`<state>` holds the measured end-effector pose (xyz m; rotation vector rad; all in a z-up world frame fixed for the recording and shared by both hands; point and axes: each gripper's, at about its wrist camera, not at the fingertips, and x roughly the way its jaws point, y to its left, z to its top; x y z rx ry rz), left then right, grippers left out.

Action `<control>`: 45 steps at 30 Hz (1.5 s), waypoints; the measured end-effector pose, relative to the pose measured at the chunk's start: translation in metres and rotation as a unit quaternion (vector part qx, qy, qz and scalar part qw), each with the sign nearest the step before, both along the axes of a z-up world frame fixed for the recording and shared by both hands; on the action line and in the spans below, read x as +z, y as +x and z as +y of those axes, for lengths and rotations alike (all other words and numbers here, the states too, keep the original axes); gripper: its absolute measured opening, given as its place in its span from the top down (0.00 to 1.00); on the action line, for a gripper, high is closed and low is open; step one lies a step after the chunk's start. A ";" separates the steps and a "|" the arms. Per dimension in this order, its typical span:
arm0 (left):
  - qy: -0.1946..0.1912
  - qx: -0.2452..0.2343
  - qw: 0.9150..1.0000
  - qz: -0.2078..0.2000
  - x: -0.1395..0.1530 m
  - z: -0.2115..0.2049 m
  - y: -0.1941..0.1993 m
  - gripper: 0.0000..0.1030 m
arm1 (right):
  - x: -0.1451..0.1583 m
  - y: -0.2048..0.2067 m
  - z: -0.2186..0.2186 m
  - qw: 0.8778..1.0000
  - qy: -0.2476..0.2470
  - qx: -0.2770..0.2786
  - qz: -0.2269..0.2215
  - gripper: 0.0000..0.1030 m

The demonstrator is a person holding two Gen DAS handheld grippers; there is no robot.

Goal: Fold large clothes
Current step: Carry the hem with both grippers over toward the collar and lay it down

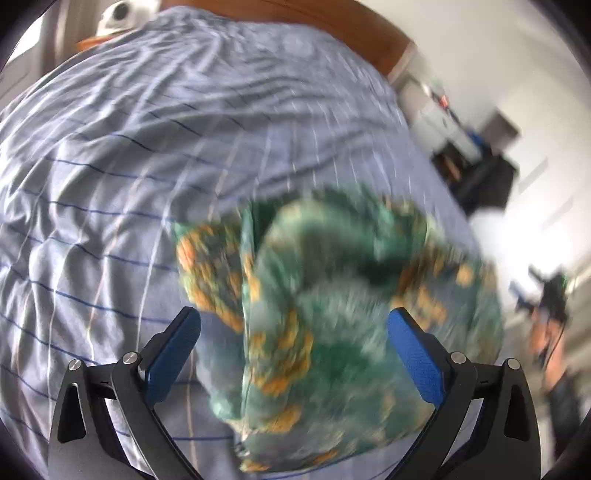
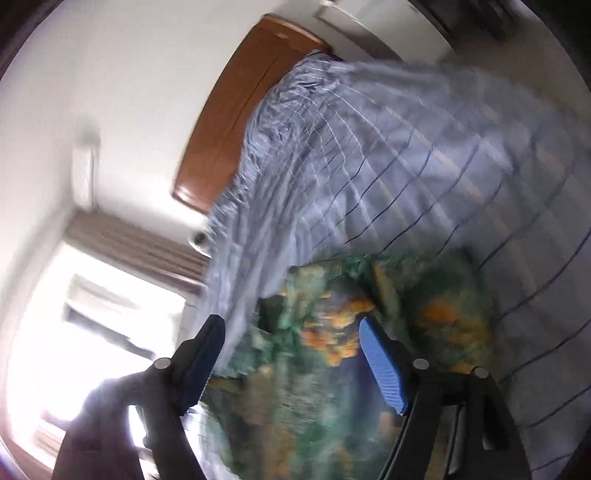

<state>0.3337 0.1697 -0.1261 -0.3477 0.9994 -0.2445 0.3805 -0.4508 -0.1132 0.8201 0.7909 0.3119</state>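
Note:
A green garment with orange patterns (image 1: 332,295) lies bunched on a bed with a light blue striped sheet (image 1: 147,147). My left gripper (image 1: 293,325) is open, its blue pads on either side of the garment's near part, just above it. In the right wrist view the same garment (image 2: 332,350) is blurred and lies below my right gripper (image 2: 291,336), which is open, with cloth showing between its fingers. Neither gripper holds the cloth.
A brown wooden headboard (image 2: 229,122) stands at the bed's far end. A white round object (image 1: 118,14) sits near it. Dark furniture (image 1: 480,173) and a person's arm (image 1: 550,343) are to the right of the bed. A bright window (image 2: 92,332) is beside the bed.

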 end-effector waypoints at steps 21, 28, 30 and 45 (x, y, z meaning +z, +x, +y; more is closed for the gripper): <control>0.228 0.093 0.964 -0.102 0.073 -0.056 0.058 0.92 | 0.057 0.041 0.094 0.906 -0.421 -0.022 -0.042 0.87; 0.281 0.127 0.949 -0.063 -0.013 -0.060 0.104 0.92 | 0.027 0.084 0.100 0.886 -0.458 -0.044 -0.049 0.87; 0.285 0.125 0.949 -0.052 -0.046 -0.060 0.102 0.91 | -0.014 0.091 0.101 0.882 -0.471 -0.026 -0.014 0.87; 0.293 0.137 0.941 -0.098 -0.081 -0.072 0.089 0.88 | -0.103 0.093 0.077 0.924 -0.381 -0.027 0.012 0.86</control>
